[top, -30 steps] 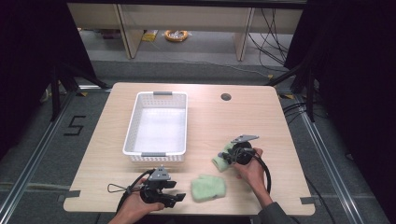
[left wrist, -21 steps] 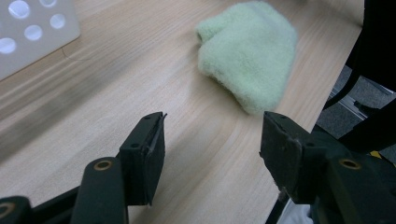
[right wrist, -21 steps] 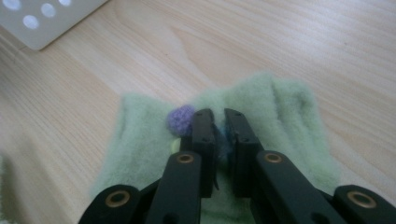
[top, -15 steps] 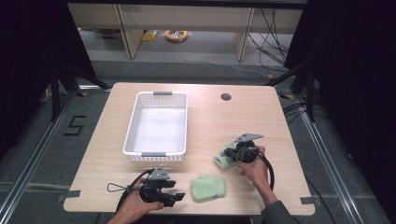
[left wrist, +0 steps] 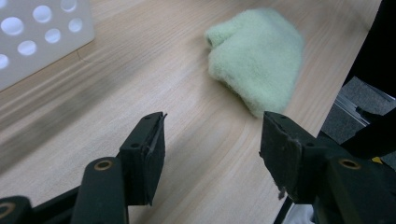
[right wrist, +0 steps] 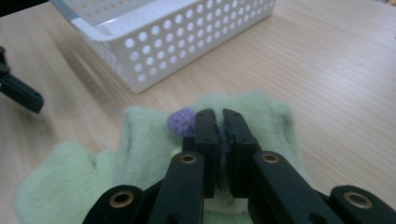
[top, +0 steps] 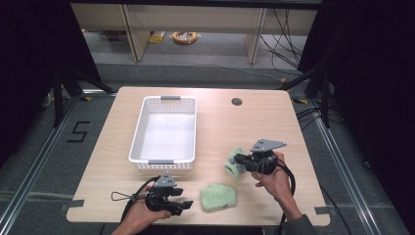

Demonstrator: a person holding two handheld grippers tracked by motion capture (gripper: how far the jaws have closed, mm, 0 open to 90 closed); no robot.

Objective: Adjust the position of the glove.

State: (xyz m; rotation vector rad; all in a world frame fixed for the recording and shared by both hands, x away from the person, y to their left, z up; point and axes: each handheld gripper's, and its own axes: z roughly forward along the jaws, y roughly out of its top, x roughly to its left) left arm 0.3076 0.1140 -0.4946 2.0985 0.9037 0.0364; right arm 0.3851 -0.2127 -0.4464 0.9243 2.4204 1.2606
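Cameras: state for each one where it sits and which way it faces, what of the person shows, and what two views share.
High view: fixed above the person's side, looking forward and down on the table; both forearms enter from below, with the left gripper and the right gripper.
Left gripper view: rides the left gripper, looking along its open jaws at the lying sock.
Right gripper view: rides the right gripper, whose jaws pinch the held sock.
Shared: both gripper views catch the white basket.

Pale green fuzzy sock (right wrist: pixel 140 154) with purple pompom (right wrist: pixel 181 122), white perforated basket (top: pixel 147 128), light wood-grain table (top: pixel 235 127).
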